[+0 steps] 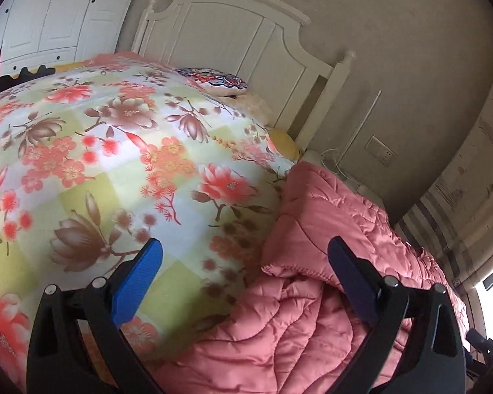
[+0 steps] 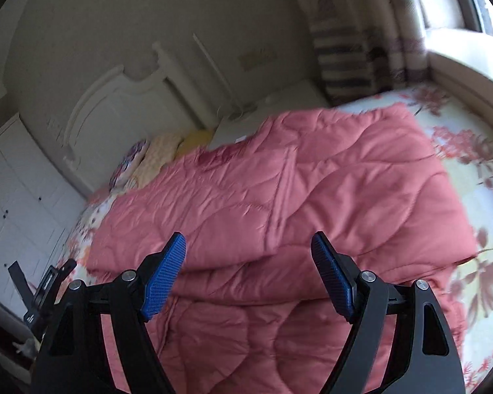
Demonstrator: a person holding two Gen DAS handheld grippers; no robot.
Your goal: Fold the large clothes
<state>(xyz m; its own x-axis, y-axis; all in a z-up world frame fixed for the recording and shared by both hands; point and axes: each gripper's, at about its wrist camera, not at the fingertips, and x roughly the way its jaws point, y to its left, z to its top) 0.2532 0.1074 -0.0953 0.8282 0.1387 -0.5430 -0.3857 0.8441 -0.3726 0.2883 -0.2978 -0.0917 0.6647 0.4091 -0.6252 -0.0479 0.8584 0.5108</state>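
- Here, in the left wrist view, the left gripper (image 1: 245, 256) is seen spread wide with nothing held, above the edge of the pink quilt (image 1: 315, 295) lying folded on the flowered bedsheet (image 1: 98, 138).
- A loose flap is raised near the right finger; it could be missed or snagged if the approach is off.
- In the right wrist view, somewhat blurred, the right gripper (image 2: 248, 264) is parted and empty over the quilt's stacked layers.
- Only the top layer might be pinched, so the fold could be dragged apart.
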